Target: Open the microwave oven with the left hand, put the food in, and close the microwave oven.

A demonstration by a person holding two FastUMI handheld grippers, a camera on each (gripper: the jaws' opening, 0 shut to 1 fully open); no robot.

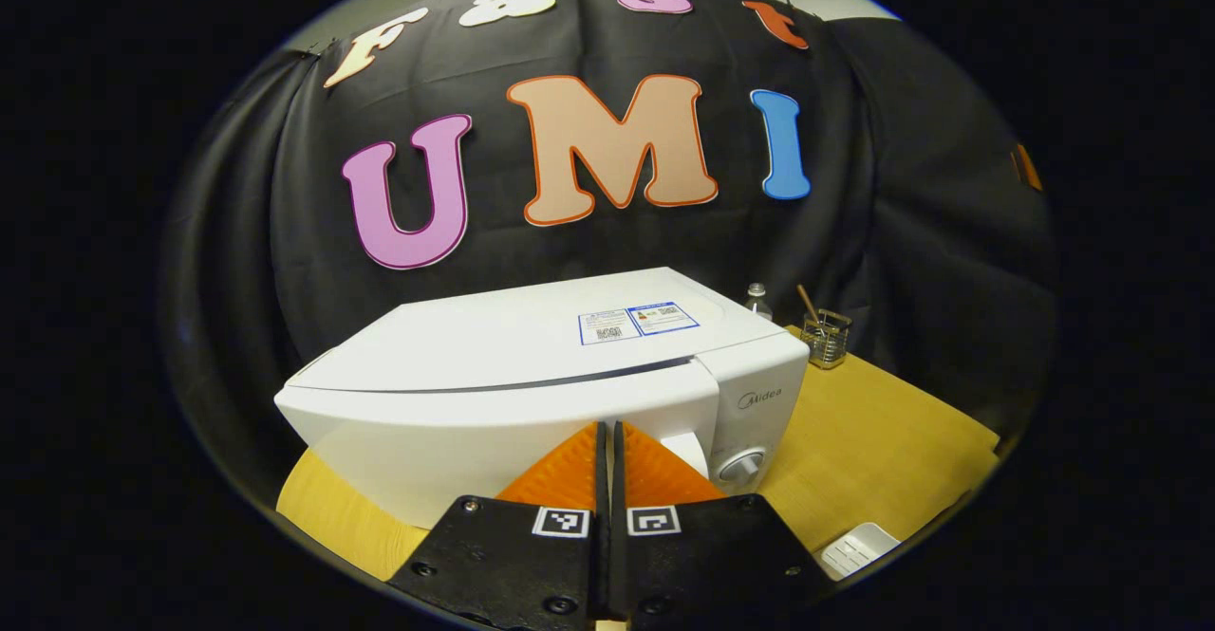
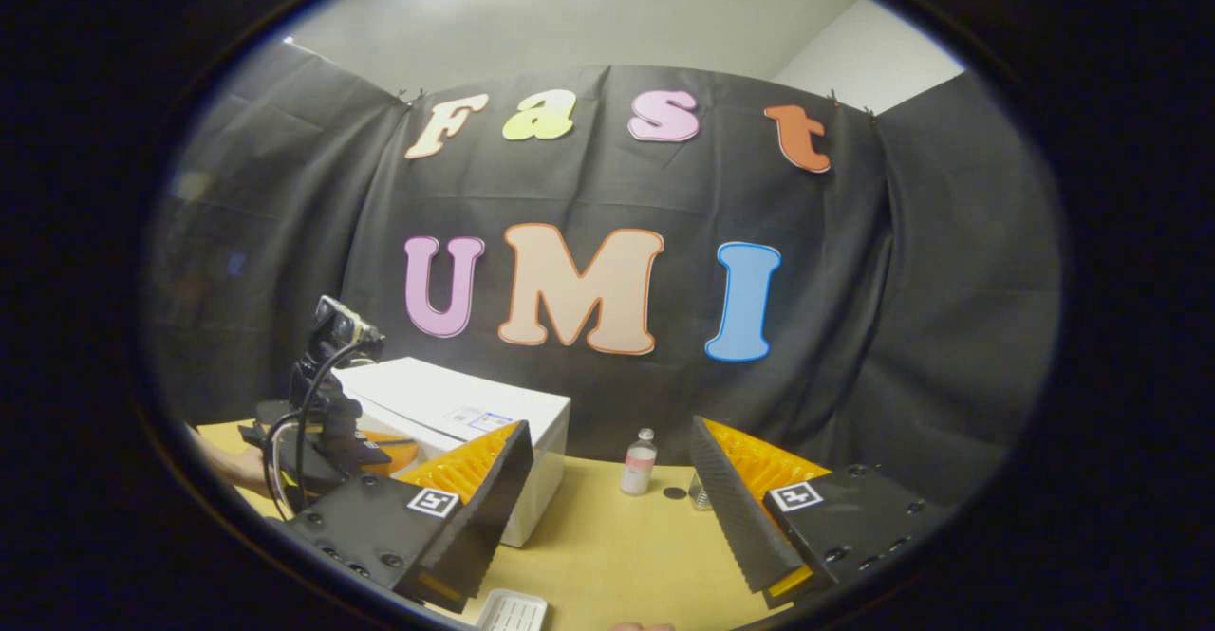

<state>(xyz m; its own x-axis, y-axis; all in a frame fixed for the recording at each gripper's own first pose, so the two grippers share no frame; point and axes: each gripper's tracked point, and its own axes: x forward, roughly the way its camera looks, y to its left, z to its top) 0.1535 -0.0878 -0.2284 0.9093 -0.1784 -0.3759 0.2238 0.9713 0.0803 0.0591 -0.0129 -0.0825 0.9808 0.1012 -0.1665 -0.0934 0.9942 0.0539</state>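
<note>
The white microwave (image 1: 532,365) stands on the wooden table with its door closed, and its knob (image 1: 740,465) is at the front right. My left gripper (image 1: 607,430) is shut with nothing between its fingers, its tips just before the door near the control panel. In the right gripper view the microwave (image 2: 456,408) sits at the left, with the left gripper (image 2: 327,441) and a hand (image 2: 228,470) in front of it. My right gripper (image 2: 609,425) is open wide above the table, holding nothing. A small white ridged tray (image 2: 513,609) lies at the table's near edge.
A small clear bottle (image 2: 641,460) and a wire holder (image 1: 824,337) with a stick in it stand to the right of the microwave, near the back wall. The white tray (image 1: 854,547) is at the front right of the yellow tabletop (image 1: 883,432).
</note>
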